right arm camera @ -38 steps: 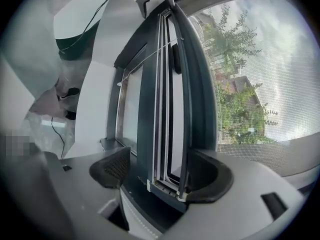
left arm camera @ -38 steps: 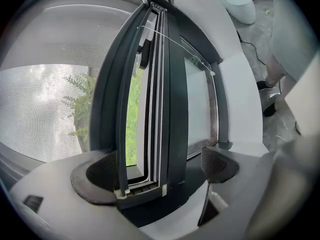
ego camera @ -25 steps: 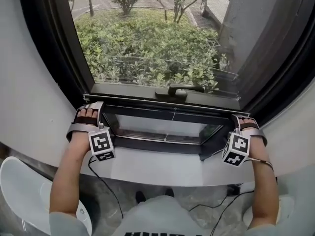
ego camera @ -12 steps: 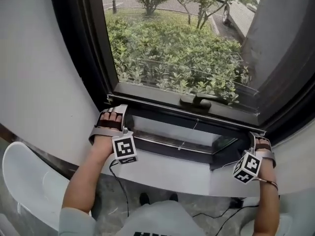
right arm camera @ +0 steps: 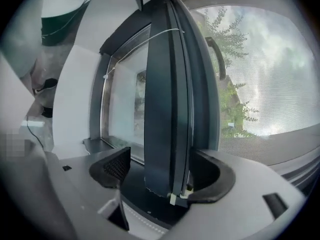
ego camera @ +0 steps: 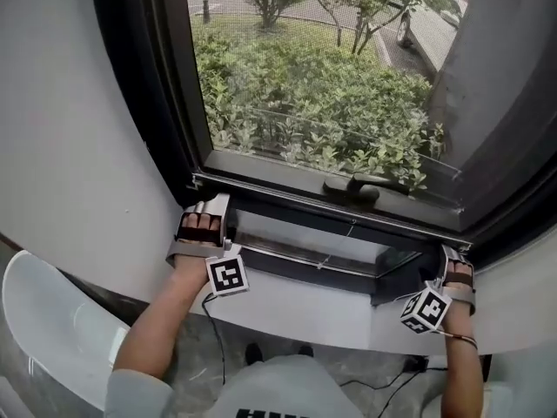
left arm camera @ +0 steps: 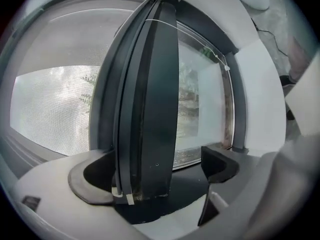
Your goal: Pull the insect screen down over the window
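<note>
Fingers (left arm camera: pixel 85 184) of the left gripper (ego camera: pixel 209 205) stand apart astride the left end of the screen's bottom bar (ego camera: pixel 287 195). One rests against the bar and the other is clear of it. The right gripper (ego camera: pixel 452 255) straddles the right end the same way, open and not pinching. The insect screen (ego camera: pixel 305 77) already covers most of the window. Its bar sits low, with a strip above the sill (ego camera: pixel 305 312) not yet covered.

The biggest risk, as I judge it, is an uneven pull. If one hand leads, the long bar tilts and may bind in the window frame (ego camera: pixel 165 85). Next, nothing is clamped, so the bar could slip off a finger and, if the screen is sprung, run back up. A hard tug could also strain the mesh where it meets the bar. Lastly, a fingertip may get trapped between bar and sill at the bottom.

The frame is dark, smooth metal with straight rails. The mesh is fine, grey and see-through, with green shrubs showing behind it. The sill is plain white and matte. The bar is a slim, dark, ribbed strip. Its handle (ego camera: pixel 352 185) is a short black curved grip. A thin pale cord (left arm camera: pixel 200 46) runs along it.
</note>
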`<state>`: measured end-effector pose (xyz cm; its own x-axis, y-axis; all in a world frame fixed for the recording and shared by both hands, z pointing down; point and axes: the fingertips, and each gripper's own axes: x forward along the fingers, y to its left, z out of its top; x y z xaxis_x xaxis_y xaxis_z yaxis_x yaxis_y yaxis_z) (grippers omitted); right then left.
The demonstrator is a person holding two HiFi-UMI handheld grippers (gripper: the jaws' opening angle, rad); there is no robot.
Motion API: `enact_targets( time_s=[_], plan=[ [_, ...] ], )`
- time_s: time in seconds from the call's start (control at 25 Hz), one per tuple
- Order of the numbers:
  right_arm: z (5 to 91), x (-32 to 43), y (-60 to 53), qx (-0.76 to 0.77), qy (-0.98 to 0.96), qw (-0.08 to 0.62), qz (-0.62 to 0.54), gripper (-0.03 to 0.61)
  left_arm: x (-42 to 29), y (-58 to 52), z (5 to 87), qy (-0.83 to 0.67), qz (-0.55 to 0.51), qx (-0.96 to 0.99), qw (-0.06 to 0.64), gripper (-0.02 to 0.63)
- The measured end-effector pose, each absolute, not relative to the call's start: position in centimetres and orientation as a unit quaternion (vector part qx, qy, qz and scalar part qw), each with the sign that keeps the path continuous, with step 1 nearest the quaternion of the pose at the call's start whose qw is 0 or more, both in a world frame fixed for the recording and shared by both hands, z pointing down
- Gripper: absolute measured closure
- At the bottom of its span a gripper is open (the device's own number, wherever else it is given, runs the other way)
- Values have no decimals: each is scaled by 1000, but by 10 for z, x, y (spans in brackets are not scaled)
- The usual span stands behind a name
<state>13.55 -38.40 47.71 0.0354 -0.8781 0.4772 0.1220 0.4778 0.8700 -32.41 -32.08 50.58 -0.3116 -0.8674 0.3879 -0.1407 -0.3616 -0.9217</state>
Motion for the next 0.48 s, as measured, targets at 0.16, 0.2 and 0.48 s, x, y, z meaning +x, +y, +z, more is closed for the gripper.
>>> enact_targets(
  time_s=[0.16, 0.2, 0.48],
  plan=[
    [479, 132, -389, 370, -567, 609, -411, 215, -332, -327, 501, 513, -647, -469, 312, 86],
    [479, 131, -390, 378, -566, 605, -413, 215, -333, -327, 502, 519, -646, -465, 312, 85],
    [477, 132, -397, 407, -536, 600, -432, 215, -332, -333, 503, 534, -632, -460, 321, 77]
  ],
)
